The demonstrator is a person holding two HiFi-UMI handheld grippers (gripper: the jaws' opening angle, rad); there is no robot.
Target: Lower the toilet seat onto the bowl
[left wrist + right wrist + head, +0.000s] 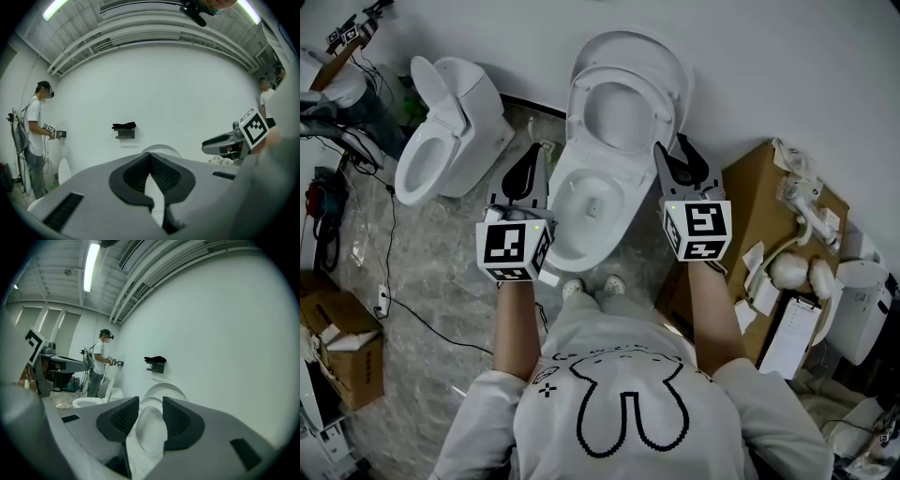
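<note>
Wearer: looking straight down over a white shirt [628,403] with a rabbit outline, both forearms stretched out ahead.
Left gripper [534,155]: jaws brought together at the tips and nothing between the pads. It hovers over the left rim of the bowl, clear of the porcelain.
Right gripper [670,145]: jaws standing apart with nothing clamped. Its own view looks straight through the gap at the raised seat. It hangs just off the right side of the bowl, level with the left gripper.
Toilet bowl [581,225]: white and uncovered, sitting right between the two grippers, with the wearer's shoes at its front edge.
Toilet seat [577,108]: here's the one to watch, and it's up. It is tipped back off the bowl, with neither gripper touching it.
Lid [675,56]: also up, directly behind the seat and leaning towards the wall.
Floor [441,272]: grey and mottled, with a cable trailing across the left side.
Cardboard box [759,187]: on the right, just beside the right gripper, with white fittings piled on top.
Second toilet [441,141]: off to the left, its seat and lid raised as well.
Wall [769,56]: plain white behind both toilets.
Other person [101,362]: farther along that wall, standing and holding something against it.
</note>
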